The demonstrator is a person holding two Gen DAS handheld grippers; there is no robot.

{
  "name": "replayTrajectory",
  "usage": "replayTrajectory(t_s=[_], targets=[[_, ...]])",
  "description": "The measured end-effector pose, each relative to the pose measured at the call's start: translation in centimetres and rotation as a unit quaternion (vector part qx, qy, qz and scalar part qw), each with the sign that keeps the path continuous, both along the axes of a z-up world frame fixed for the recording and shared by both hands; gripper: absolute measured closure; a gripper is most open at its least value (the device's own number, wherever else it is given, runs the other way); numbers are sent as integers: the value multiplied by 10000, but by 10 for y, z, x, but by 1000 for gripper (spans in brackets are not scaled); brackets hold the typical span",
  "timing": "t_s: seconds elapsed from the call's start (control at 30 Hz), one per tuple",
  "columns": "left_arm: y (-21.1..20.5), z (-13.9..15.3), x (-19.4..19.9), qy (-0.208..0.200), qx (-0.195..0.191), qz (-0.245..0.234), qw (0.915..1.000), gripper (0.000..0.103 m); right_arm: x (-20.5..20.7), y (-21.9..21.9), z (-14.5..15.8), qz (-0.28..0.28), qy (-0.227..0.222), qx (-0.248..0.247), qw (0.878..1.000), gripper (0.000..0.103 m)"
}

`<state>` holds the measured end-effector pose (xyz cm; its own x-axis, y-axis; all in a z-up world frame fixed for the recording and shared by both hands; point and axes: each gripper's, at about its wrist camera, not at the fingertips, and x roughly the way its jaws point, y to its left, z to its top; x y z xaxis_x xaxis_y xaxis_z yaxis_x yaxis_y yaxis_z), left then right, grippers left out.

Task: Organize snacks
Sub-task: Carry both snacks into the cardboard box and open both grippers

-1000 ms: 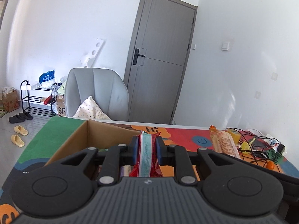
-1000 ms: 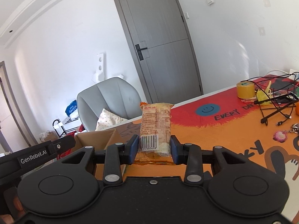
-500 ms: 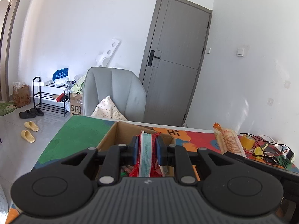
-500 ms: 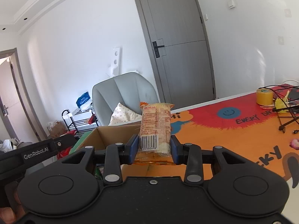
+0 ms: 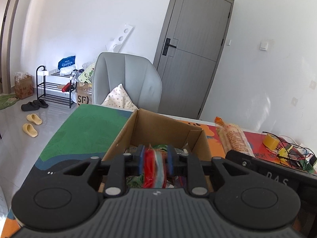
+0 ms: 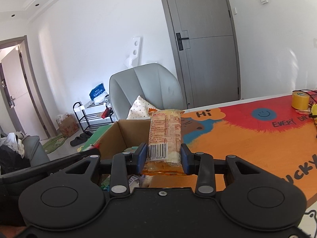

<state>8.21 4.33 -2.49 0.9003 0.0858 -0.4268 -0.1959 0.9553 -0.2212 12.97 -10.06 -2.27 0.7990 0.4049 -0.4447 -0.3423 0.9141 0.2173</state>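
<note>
An open cardboard box (image 5: 158,130) stands on the colourful table mat, with several snack packets inside. My left gripper (image 5: 155,159) is shut on a red and pale blue snack packet (image 5: 153,166) and holds it over the box's near side. My right gripper (image 6: 164,158) is shut on a tall orange biscuit packet (image 6: 165,136) with a barcode, held upright to the right of the box (image 6: 116,136). That packet also shows in the left wrist view (image 5: 233,136), beside the box's right wall.
A grey chair (image 5: 126,83) with a spotted cushion stands behind the table's far edge. A yellow tape roll (image 6: 300,100) and tangled black cables (image 5: 287,152) lie at the table's right. A shoe rack (image 5: 53,87) and slippers are on the floor at left.
Both grippers have swung left towards the box with their packets still held. The box now fills more of both views and its inside shows.
</note>
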Motion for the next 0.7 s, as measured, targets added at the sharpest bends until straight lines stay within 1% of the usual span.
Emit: replayTrajectory(t_s=[0.03, 0.1, 0.33, 0.4, 0.53, 0.6, 0.67, 0.7], targets=[[1, -1, 1, 19, 2, 4, 10000, 76, 2, 4, -2, 16, 28, -28, 10000, 66], [7, -1, 1, 30, -108, 34, 9999, 72, 6, 11, -3, 51, 75, -42, 9999, 66], [40, 2, -6, -67, -262, 403, 9988, 61, 11, 36, -8, 268, 164, -82, 9995, 66], [46, 4, -7, -73, -326, 497, 9982, 55, 11, 42, -8, 327, 184, -94, 9992, 66], [55, 4, -8, -63, -396, 626, 9972, 50, 12, 52, -6, 486, 200, -32, 9986, 66], [57, 4, -8, -42, -412, 683, 9968, 39, 13, 55, -7, 602, 217, -59, 9979, 65], [59, 4, -9, -29, -435, 746, 9963, 30, 14, 56, -10, 522, 321, -169, 9980, 55], [59, 4, -10, -39, -432, 762, 9961, 27, 13, 53, -11, 484, 351, -155, 9981, 54]])
